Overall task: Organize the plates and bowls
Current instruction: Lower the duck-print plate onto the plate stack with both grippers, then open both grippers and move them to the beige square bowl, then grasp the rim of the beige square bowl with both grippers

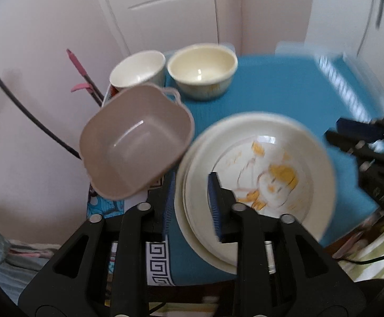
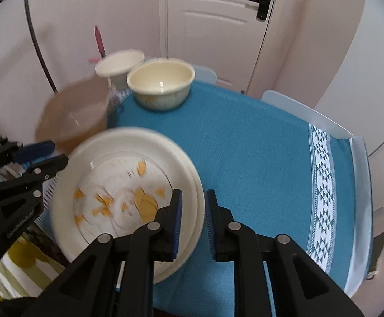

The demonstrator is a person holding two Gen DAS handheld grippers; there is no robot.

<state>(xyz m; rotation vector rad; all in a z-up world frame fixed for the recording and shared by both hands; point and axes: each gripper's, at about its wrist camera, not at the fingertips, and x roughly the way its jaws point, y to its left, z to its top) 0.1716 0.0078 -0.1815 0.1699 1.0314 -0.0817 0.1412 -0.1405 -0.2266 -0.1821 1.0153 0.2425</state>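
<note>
Left tool (image 1: 192,200): jaws partly open, straddling the near-left rim of the stack of cream round plates (image 1: 257,174); one blue pad stands outside the rim and one over the plates, neither visibly pressing, nothing held. Right tool (image 2: 193,224): jaws partly open, straddling the opposite rim of the same stack (image 2: 123,185); the pads are clear of the rim, nothing held. The top plate bears an orange and white printed figure. The stack lies on the table with the teal cloth (image 2: 257,145), directly between the two tools. Ahead and left of the left tool sits a beige square plastic bowl (image 1: 136,142). Beyond it stand a white round cup (image 1: 139,68) and a cream round bowl (image 1: 202,68), just beside each other. Both views are blurred.
</note>
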